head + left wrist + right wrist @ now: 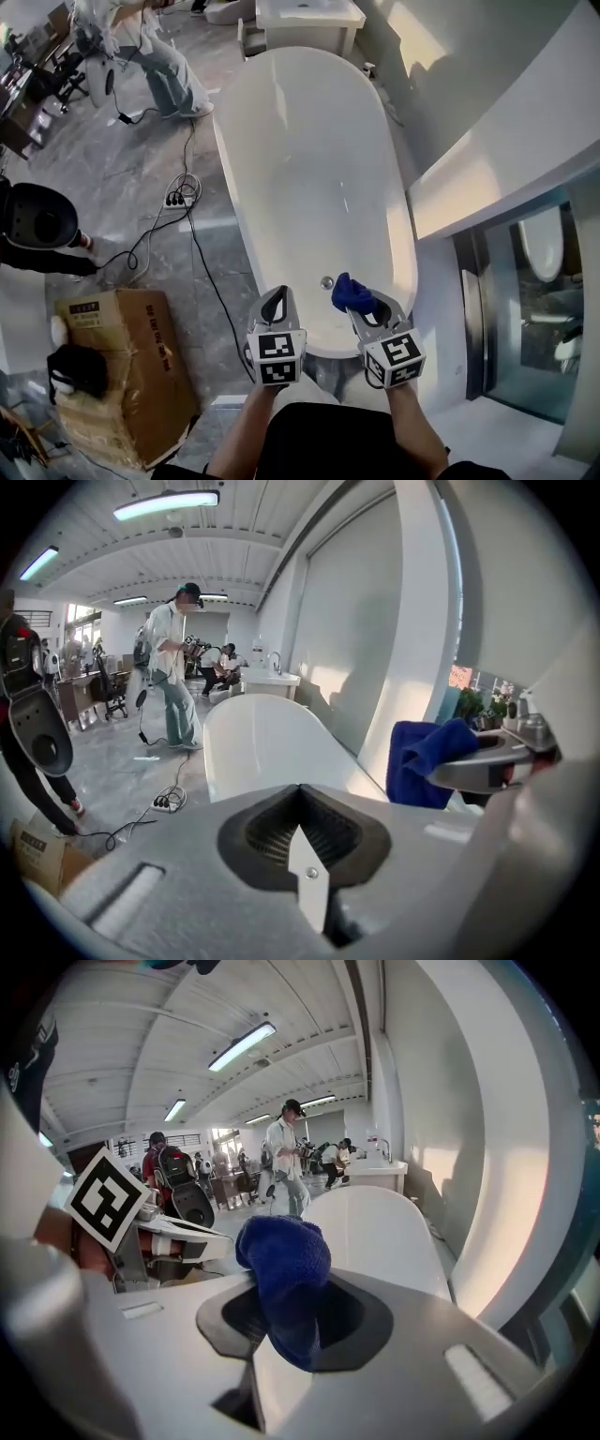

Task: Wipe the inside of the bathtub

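Head view: both tongs are hanging over the near end of the bathtub (309,169), above its rim, with nothing touching the white inside yet. The right tongs (367,302) are carrying the blue cloth (352,293) just beside the drain (326,281); the left tongs (275,307) are sitting alongside, well clear of it. A cable (202,272) is trailing across the floor by the tub's left edge, and that is looking like a trip risk if the person steps that way.

Left gripper view: these tongs (302,799) are showing their jaws pressed together on nothing at all.

Right gripper view: the tongs (291,1321) are clamping the cloth, and it is bulging up out of the jaws in a tight wad. Here is the worry: bunched like that, it is offering little wiping face, so the hard jaw tips may be scraping the tub wall. Drag against the wall could also be tugging the wad loose, and it would be dropping toward the drain.
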`<state>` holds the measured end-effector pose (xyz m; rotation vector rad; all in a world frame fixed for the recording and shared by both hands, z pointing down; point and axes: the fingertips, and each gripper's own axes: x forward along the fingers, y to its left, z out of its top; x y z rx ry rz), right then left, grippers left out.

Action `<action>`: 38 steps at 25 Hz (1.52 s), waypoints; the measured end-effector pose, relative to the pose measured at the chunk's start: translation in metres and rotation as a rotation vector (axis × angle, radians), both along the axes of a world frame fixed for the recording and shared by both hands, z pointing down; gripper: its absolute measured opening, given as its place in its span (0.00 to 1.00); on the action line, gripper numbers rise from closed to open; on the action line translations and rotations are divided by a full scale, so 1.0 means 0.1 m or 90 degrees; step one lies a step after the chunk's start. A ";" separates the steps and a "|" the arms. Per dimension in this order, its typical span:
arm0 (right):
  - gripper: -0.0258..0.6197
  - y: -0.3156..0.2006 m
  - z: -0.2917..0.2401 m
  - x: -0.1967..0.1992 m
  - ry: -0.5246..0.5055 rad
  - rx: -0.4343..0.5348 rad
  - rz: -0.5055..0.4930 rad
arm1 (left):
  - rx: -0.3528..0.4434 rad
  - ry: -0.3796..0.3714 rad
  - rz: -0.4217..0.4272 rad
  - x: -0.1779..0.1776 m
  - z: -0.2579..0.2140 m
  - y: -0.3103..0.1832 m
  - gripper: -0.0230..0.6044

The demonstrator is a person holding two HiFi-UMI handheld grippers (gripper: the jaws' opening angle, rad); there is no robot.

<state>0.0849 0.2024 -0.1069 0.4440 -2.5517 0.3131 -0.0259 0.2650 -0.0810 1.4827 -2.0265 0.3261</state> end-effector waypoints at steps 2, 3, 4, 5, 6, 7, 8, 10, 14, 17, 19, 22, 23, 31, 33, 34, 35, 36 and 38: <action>0.19 -0.21 0.06 0.15 -0.005 -0.012 0.011 | -0.008 -0.009 0.012 0.14 -0.01 -0.23 0.04; 0.19 -0.32 0.10 0.22 -0.010 -0.021 0.016 | -0.014 -0.017 0.016 0.21 -0.03 -0.32 0.04; 0.19 -0.42 0.14 0.27 -0.019 -0.029 0.021 | -0.021 -0.027 0.016 0.26 -0.07 -0.38 0.04; 0.19 -0.52 0.17 0.29 -0.028 -0.037 0.023 | -0.028 -0.035 0.013 0.28 -0.11 -0.41 0.04; 0.19 -0.61 0.19 0.29 -0.039 -0.042 0.022 | -0.035 -0.041 0.007 0.29 -0.16 -0.42 0.04; 0.19 -0.70 0.19 0.27 -0.048 -0.042 0.018 | -0.039 -0.045 -0.002 0.30 -0.20 -0.42 0.04; 0.19 -0.79 0.17 0.25 -0.055 -0.039 0.011 | -0.042 -0.049 -0.013 0.31 -0.22 -0.42 0.04; 0.19 -0.90 0.14 0.24 -0.067 -0.032 -0.002 | -0.045 -0.048 -0.040 0.33 -0.20 -0.45 0.04; 0.19 -0.98 0.20 0.27 -0.087 -0.045 -0.004 | -0.048 -0.036 -0.065 0.36 -0.14 -0.56 0.04; 0.19 -1.02 0.29 0.20 -0.086 -0.048 0.012 | -0.047 -0.032 -0.033 0.29 -0.06 -0.68 0.04; 0.19 -1.01 0.41 0.10 -0.081 -0.044 0.032 | -0.054 -0.029 0.000 0.16 0.09 -0.74 0.04; 0.19 -1.08 0.70 -0.09 -0.060 -0.041 0.063 | -0.059 -0.017 0.049 -0.05 0.44 -0.95 0.04; 0.19 -1.12 0.81 -0.17 -0.054 -0.043 0.076 | -0.064 -0.015 0.072 -0.13 0.57 -1.05 0.04; 0.19 -1.35 1.72 -0.59 -0.035 -0.094 0.173 | -0.112 -0.010 0.159 -0.87 1.59 -1.63 0.04; 0.19 -1.42 2.00 -0.64 -0.033 -0.109 0.192 | -0.124 -0.014 0.155 -0.98 1.87 -1.73 0.04; 0.19 -1.46 2.14 -0.67 -0.031 -0.116 0.203 | -0.133 -0.014 0.154 -1.02 2.02 -1.78 0.04; 0.19 -1.50 2.29 -0.70 -0.029 -0.121 0.212 | -0.143 -0.015 0.159 -1.05 2.17 -1.83 0.04; 0.19 -1.53 2.44 -0.73 -0.027 -0.126 0.217 | -0.152 -0.017 0.169 -1.07 2.32 -1.88 0.04; 0.19 -1.58 2.72 -0.79 -0.020 -0.132 0.219 | -0.166 -0.024 0.189 -1.11 2.59 -1.96 0.04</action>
